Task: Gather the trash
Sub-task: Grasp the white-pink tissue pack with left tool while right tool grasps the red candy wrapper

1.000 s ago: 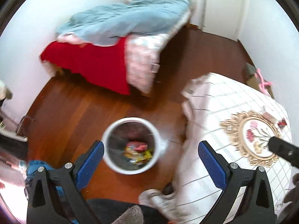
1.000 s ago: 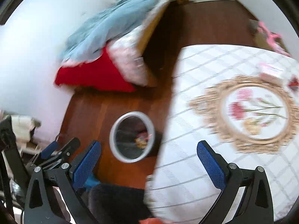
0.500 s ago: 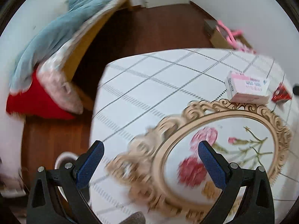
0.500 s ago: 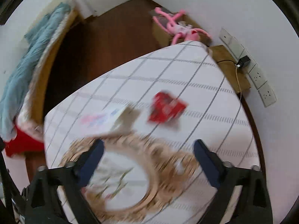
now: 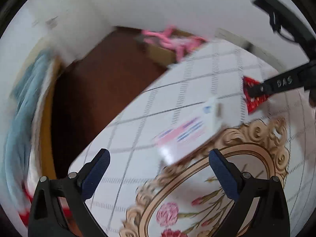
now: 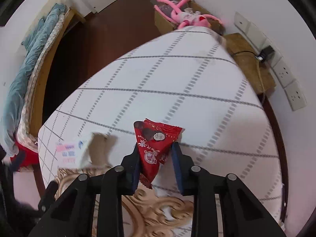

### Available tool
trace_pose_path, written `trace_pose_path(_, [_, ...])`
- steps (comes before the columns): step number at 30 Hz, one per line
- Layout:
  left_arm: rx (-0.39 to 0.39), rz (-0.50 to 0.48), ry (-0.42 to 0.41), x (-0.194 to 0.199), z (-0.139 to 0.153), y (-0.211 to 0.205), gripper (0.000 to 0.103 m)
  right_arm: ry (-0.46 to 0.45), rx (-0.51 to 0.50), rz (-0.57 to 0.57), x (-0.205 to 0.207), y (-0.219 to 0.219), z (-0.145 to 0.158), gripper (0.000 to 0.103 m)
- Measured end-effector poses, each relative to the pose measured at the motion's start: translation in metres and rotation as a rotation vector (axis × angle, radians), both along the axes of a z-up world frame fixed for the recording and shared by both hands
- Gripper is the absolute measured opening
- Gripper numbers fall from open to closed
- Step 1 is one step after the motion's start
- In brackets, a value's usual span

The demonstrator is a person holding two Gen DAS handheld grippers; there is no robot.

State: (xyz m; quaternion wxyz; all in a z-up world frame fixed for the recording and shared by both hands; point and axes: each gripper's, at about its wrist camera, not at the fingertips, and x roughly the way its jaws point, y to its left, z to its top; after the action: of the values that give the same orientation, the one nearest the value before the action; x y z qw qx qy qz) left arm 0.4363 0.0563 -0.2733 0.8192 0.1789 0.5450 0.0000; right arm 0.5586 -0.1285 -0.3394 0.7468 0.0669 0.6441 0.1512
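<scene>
Wrapper (image 6: 153,148) sits between the closing right tongs (image 6: 155,152).

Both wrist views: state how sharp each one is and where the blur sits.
Left wrist view: heavy motion smear across the white box, tablecloth and bed; only its own fingers look crisp. Right wrist view: mostly sharp, the red wrapper print legible, though the white box at left is smeared.

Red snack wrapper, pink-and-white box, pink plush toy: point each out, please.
red snack wrapper (image 6: 153,148), right wrist view, printed front face.
pink-and-white box (image 5: 185,133), left wrist view, top face.
pink plush toy (image 6: 182,17), right wrist view, body.
</scene>
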Motion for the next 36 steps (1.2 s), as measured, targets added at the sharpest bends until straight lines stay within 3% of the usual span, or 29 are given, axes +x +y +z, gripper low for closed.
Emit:
trace_pose_path(4, [0.009, -0.147, 0.105, 0.025, -0.021, -0.015, 0.102, 0.025, 0.012, -0.041, -0.004, -0.025, -0.001, 0.030])
trace_pose_path(8, [-0.021, -0.204, 0.180, 0.038, -0.035, -0.023, 0.100, 0.033, 0.010, -0.054, -0.007, -0.036, -0.004, 0.030])
trace_pose_path(10, [-0.024, -0.197, 0.203, 0.041, -0.040, -0.026, 0.070, 0.034, 0.009, -0.051, -0.008, -0.036, -0.003, 0.030])
trace_pose_path(12, [-0.023, -0.173, 0.203, 0.044, -0.039, -0.025, 0.069, 0.039, 0.010, -0.043, -0.010, -0.034, -0.003, 0.030])
trace_pose_path(14, [-0.061, -0.107, 0.209, 0.044, -0.034, -0.020, 0.057, 0.045, 0.011, -0.027, -0.012, -0.030, -0.002, 0.030])
trace_pose_path(19, [-0.170, 0.040, 0.226, 0.037, -0.028, -0.013, 0.056, 0.048, 0.008, -0.014, -0.012, -0.023, -0.004, 0.033])
trace_pose_path(23, [-0.117, 0.027, 0.240, 0.031, -0.047, -0.019, 0.056, 0.026, -0.018, -0.002, -0.012, -0.017, -0.003, 0.033])
trace_pose_path(27, [-0.131, 0.065, 0.199, 0.020, -0.041, -0.017, 0.046, 0.009, -0.012, 0.013, -0.020, -0.014, 0.001, 0.024])
trace_pose_path(31, [-0.142, 0.144, 0.097, -0.009, -0.013, -0.016, 0.045, -0.031, 0.003, 0.033, -0.041, -0.014, 0.018, 0.022])
trace_pose_path(36, [-0.200, 0.351, -0.007, -0.066, 0.029, 0.003, 0.045, -0.071, 0.033, 0.082, -0.085, -0.006, 0.042, 0.022])
